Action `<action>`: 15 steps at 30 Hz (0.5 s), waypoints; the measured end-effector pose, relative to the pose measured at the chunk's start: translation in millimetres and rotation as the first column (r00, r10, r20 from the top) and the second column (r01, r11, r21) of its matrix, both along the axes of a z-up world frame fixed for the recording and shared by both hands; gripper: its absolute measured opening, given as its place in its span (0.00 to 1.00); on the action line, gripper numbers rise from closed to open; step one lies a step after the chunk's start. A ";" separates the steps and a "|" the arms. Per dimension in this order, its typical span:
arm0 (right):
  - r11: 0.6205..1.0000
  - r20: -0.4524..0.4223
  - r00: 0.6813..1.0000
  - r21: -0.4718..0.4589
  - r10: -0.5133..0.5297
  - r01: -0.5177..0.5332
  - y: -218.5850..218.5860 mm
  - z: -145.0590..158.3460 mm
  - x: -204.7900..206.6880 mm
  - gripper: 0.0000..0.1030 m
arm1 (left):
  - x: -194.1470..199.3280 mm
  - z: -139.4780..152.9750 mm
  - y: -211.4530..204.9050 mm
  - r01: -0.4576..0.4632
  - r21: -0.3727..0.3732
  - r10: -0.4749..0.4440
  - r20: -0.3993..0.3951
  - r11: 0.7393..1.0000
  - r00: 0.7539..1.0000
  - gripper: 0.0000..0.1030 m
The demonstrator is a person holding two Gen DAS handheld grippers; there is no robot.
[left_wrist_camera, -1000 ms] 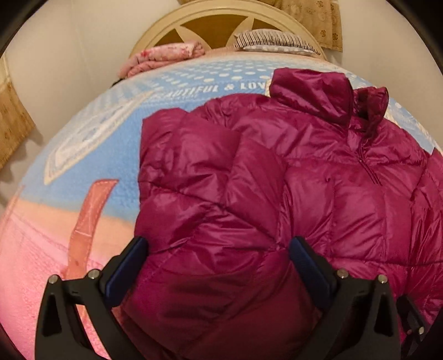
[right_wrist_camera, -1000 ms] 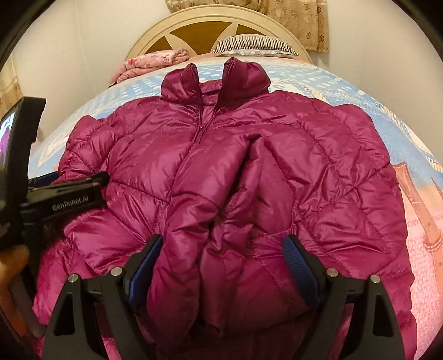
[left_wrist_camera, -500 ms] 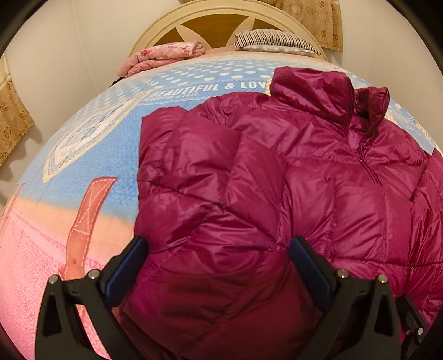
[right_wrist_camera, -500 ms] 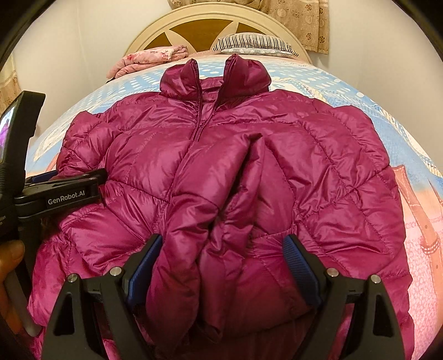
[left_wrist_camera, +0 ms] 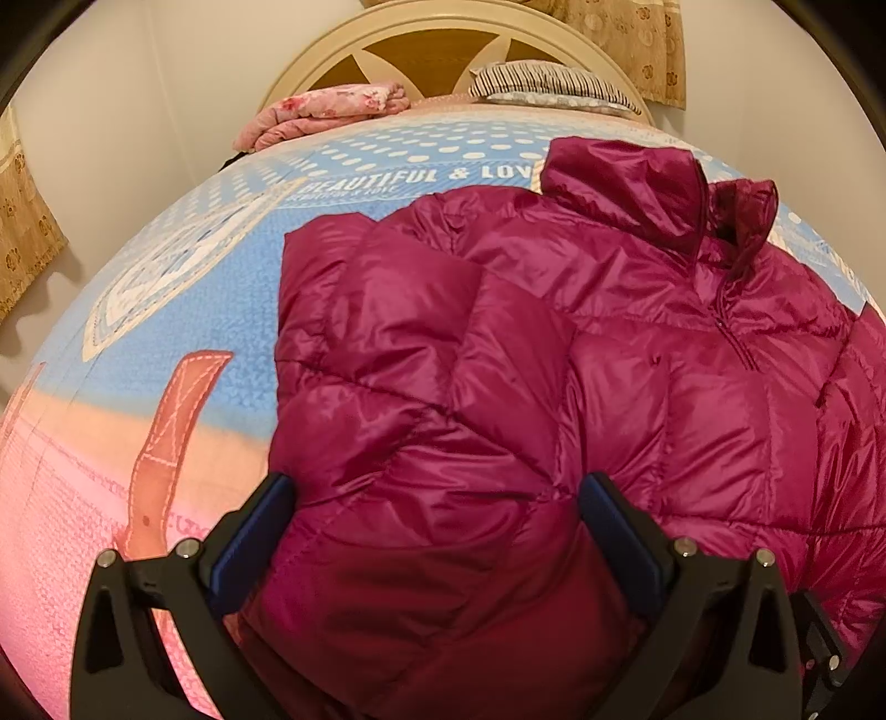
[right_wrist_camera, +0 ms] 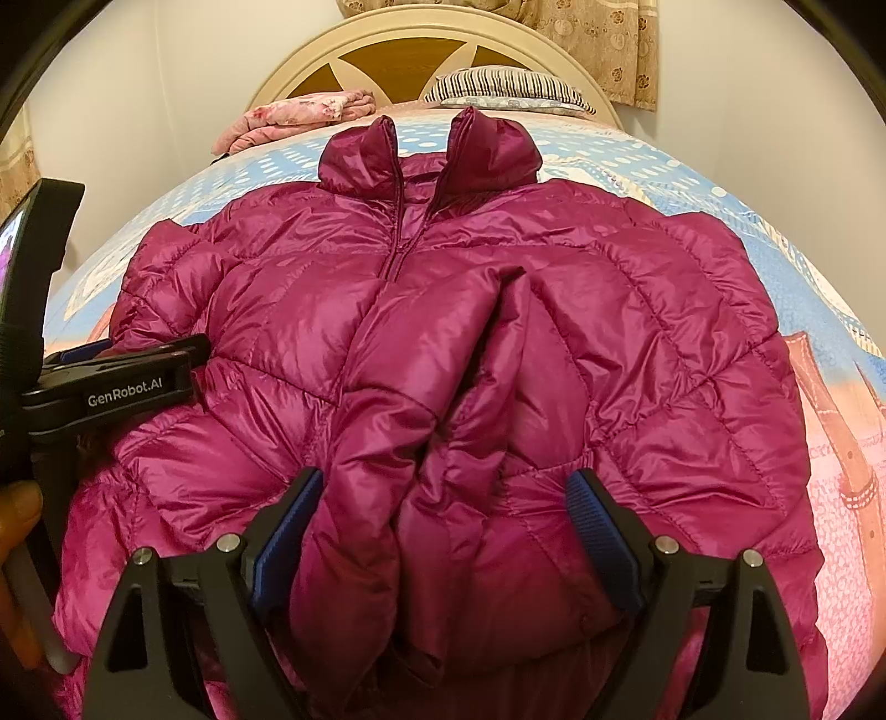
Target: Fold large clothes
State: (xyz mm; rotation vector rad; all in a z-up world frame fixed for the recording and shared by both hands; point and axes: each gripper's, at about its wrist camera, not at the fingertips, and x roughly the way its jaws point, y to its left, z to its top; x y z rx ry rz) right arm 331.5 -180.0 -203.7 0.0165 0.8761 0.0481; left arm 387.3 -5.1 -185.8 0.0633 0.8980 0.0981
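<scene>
A magenta quilted puffer jacket [right_wrist_camera: 554,310] lies front-up on the bed, collar toward the headboard, both sleeves folded in over the chest. In the left wrist view the jacket [left_wrist_camera: 637,332] fills the right half. My left gripper [left_wrist_camera: 437,498] is open, its jaws wide on either side of the jacket's left sleeve. My right gripper [right_wrist_camera: 443,498] is open, its jaws wide around the bunched sleeve ends at the jacket's middle. The left gripper's body also shows in the right wrist view [right_wrist_camera: 111,387], at the jacket's left edge.
The bed cover [left_wrist_camera: 166,310] is blue, peach and pink with printed lettering. A folded pink floral blanket [left_wrist_camera: 326,111] and a striped pillow [left_wrist_camera: 548,83] lie by the cream headboard [right_wrist_camera: 421,39]. Curtains [right_wrist_camera: 603,39] hang at the upper right.
Both views have shifted slightly, the jacket sitting a little lower and closer in the right wrist view. Both grippers stay open around the fabric.
</scene>
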 end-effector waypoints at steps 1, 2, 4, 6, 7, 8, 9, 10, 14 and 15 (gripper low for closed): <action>1.000 0.000 1.000 0.001 0.000 0.000 -0.3 0.1 0.1 0.85 | -0.4 -0.3 0.7 -0.002 -0.004 0.002 0.001 1.000 1.000 1.00; 1.000 0.000 1.000 0.002 0.000 0.000 -0.3 0.1 0.3 0.86 | -1.2 0.9 1.1 -0.006 -0.004 0.006 0.004 1.000 1.000 1.00; 1.000 0.001 1.000 0.002 0.000 0.000 -0.1 0.2 0.0 0.86 | -6.5 8.7 0.0 -0.018 0.010 0.017 0.037 1.000 0.999 1.00; 1.000 0.004 1.000 0.005 -0.001 0.001 -0.5 -0.4 0.5 0.86 | -11.5 20.1 -1.1 -0.017 -0.013 0.018 0.074 1.000 0.997 1.00; 1.000 0.005 1.000 0.006 -0.002 0.002 -0.6 -0.5 0.8 0.86 | -12.6 26.3 -1.2 -0.007 -0.041 0.011 0.088 0.999 0.996 1.00; 1.000 0.005 1.000 0.005 -0.002 0.002 -0.6 -0.6 0.9 0.86 | -13.1 33.8 -1.4 0.000 -0.075 0.008 0.108 0.997 0.994 1.00; 1.000 0.007 1.000 0.005 -0.002 0.001 -1.4 -0.6 0.7 0.86 | -12.0 41.2 -2.2 0.007 -0.104 0.007 0.127 0.995 0.992 1.00; 1.000 0.007 1.000 0.009 -0.002 0.002 -1.9 -0.6 0.3 0.86 | -9.7 45.4 -3.4 0.012 -0.116 0.004 0.135 0.993 0.991 1.00; 1.000 0.009 1.000 0.019 -0.002 0.002 -3.5 -0.8 -0.4 0.86 | 11.7 34.7 -14.5 0.025 -0.068 -0.018 0.101 0.997 0.995 1.00; 1.000 0.010 1.000 0.019 -0.002 0.002 -3.4 -0.7 -0.6 0.86 | 15.9 28.3 -15.2 0.021 -0.053 -0.017 0.077 0.998 0.997 1.00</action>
